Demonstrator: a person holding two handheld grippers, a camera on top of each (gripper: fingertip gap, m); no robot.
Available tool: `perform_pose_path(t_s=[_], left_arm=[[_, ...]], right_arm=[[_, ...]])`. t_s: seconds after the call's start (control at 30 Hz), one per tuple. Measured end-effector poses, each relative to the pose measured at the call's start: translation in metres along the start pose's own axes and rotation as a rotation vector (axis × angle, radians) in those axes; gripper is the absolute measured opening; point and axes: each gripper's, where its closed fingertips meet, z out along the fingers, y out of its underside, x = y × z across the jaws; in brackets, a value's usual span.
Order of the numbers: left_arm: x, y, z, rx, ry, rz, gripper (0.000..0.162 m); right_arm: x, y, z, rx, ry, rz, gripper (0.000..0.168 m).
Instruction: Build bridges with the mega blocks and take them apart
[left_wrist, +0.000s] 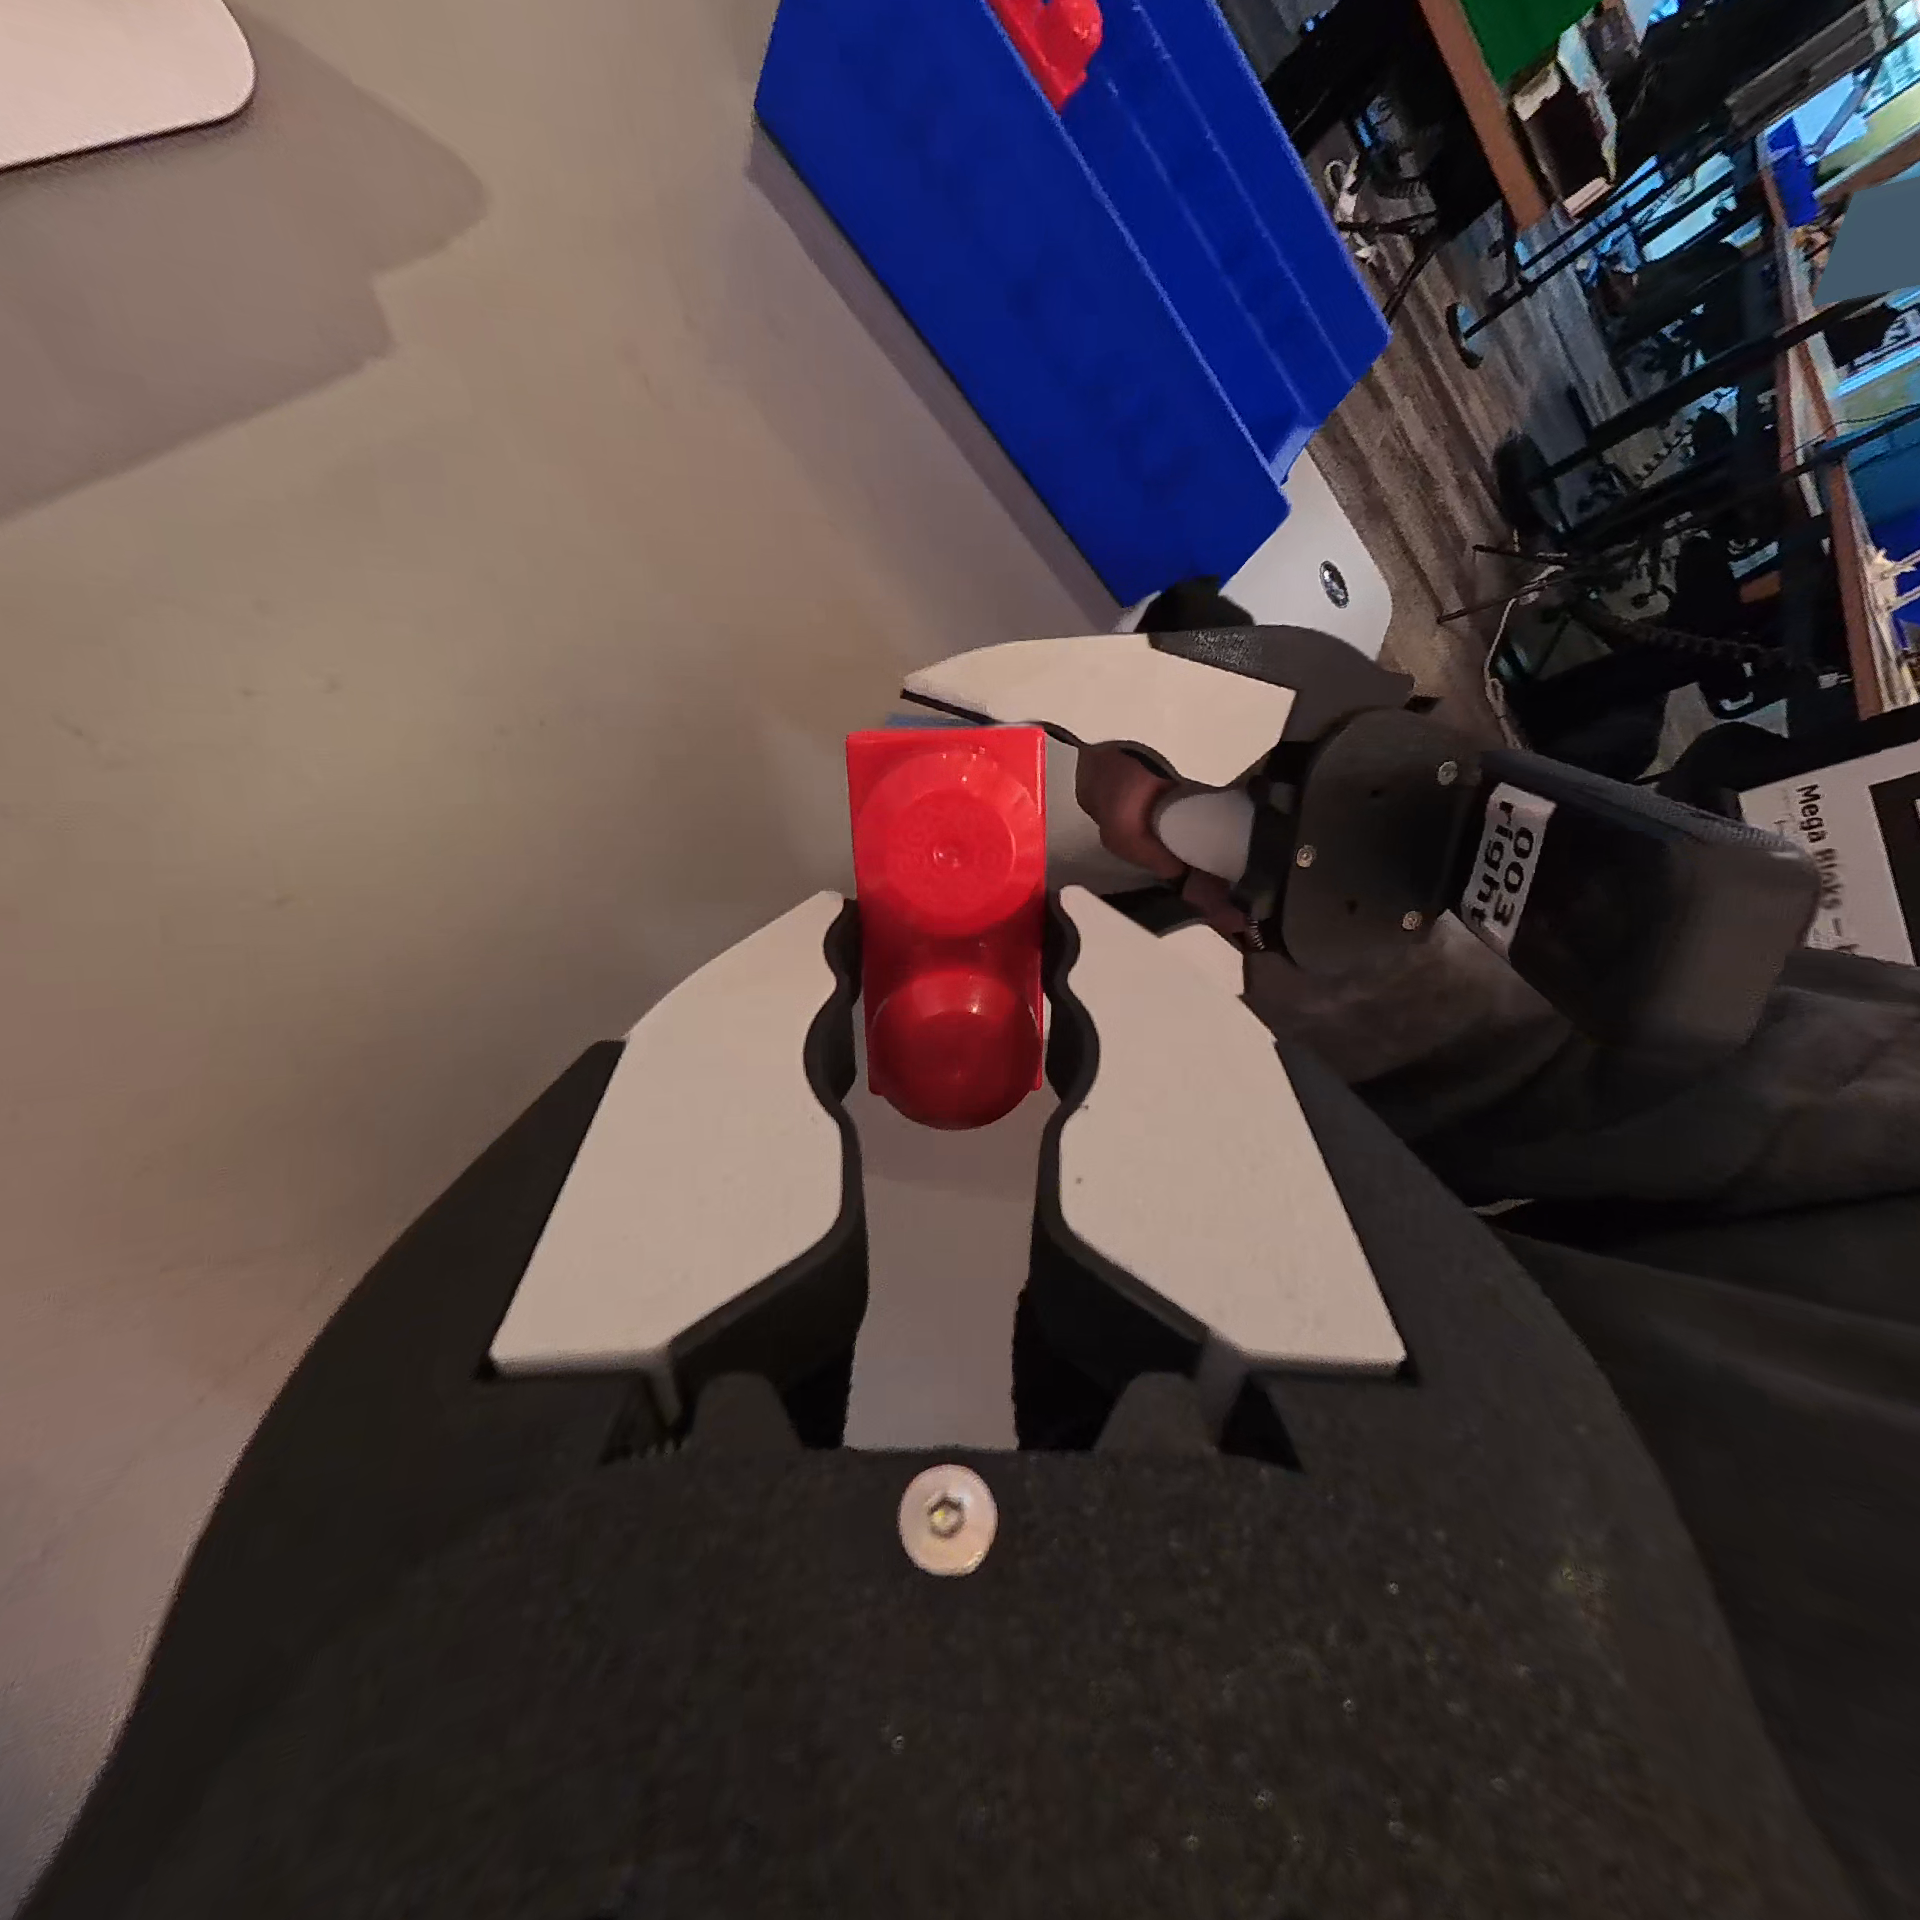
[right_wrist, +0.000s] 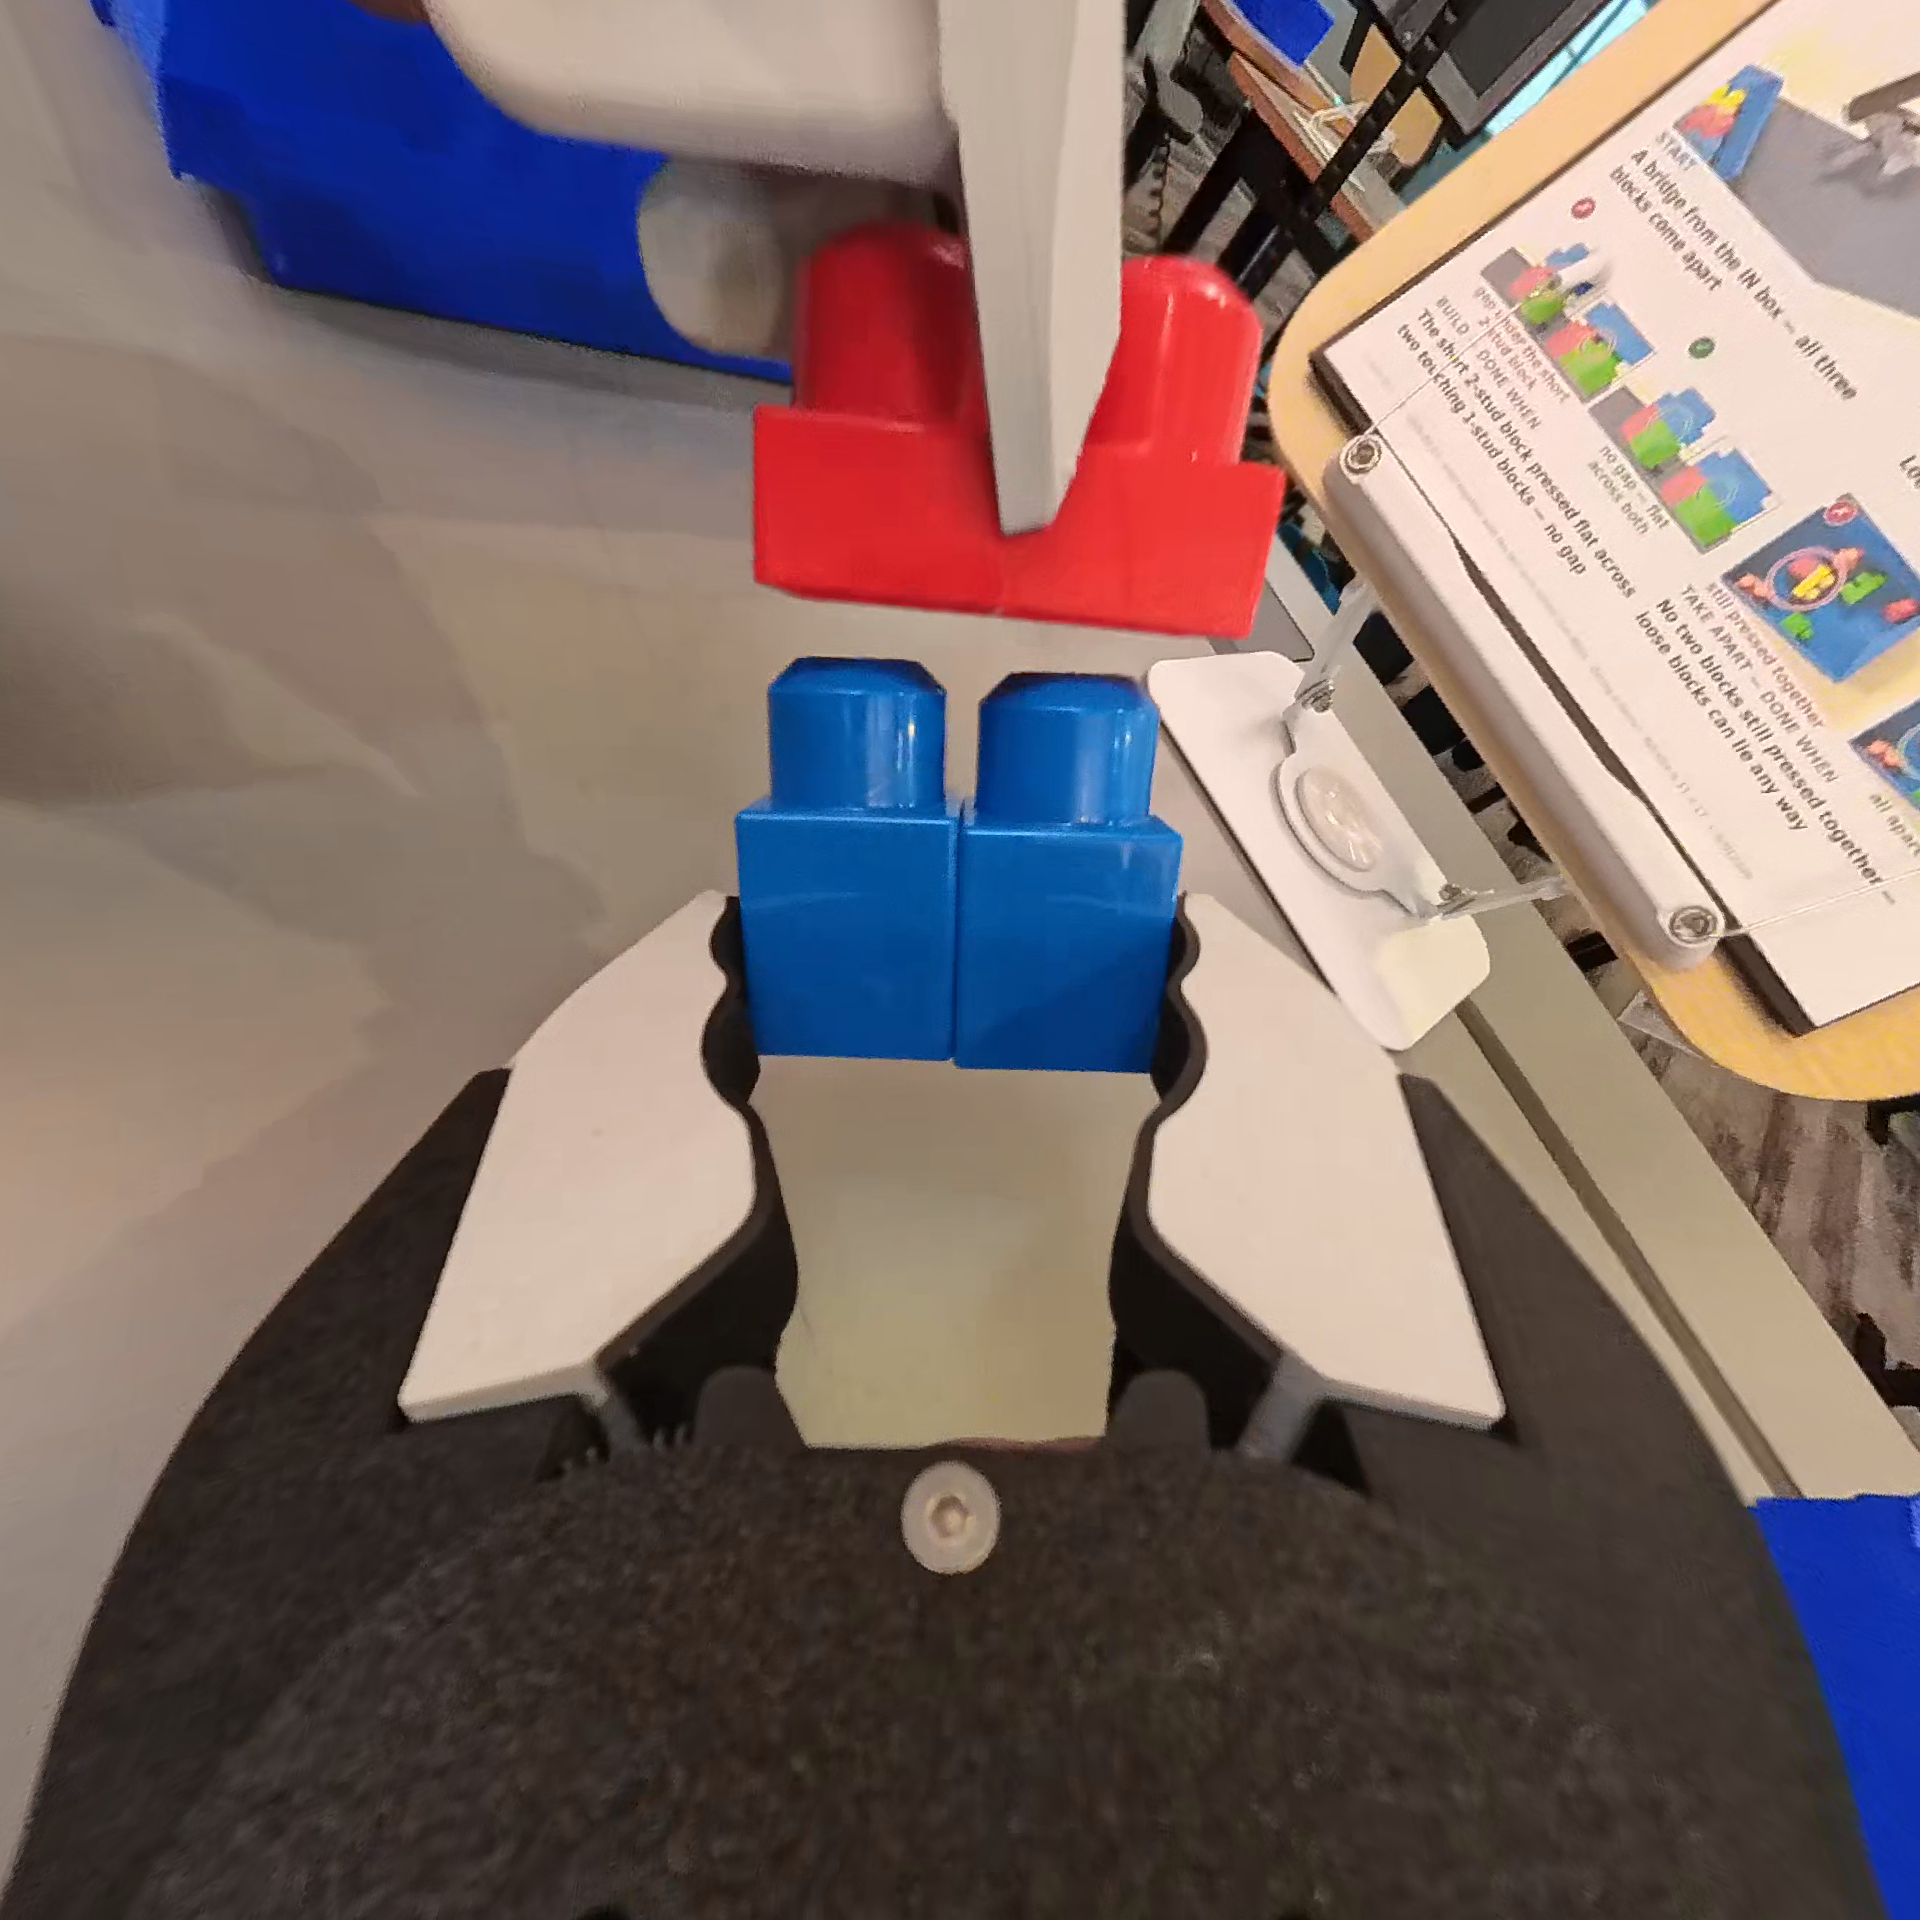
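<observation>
The left tool (left_wrist: 948, 997) is clenched on a red two-stud block (left_wrist: 943, 914), held above the grey worktop (left_wrist: 416, 831). Just beneath it (a slim gap between them), the right tool (right_wrist: 956, 997) grips two blue one-stud blocks (right_wrist: 956, 914) pressed side by side.

A pale grey table (left_wrist: 416, 727) carries a blue bin (left_wrist: 1060, 281) — and a white stand base (right_wrist: 1320, 831).
</observation>
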Motion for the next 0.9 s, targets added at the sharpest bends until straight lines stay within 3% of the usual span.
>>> perform_pose_path(t_s=[0.9], left_arm=[[0.001,0.014,0.011,-0.001,0.119,0.032,0.033]], right_arm=[[-0.003,-0.013,-0.007,0.02,0.013,-0.085,0.075]])
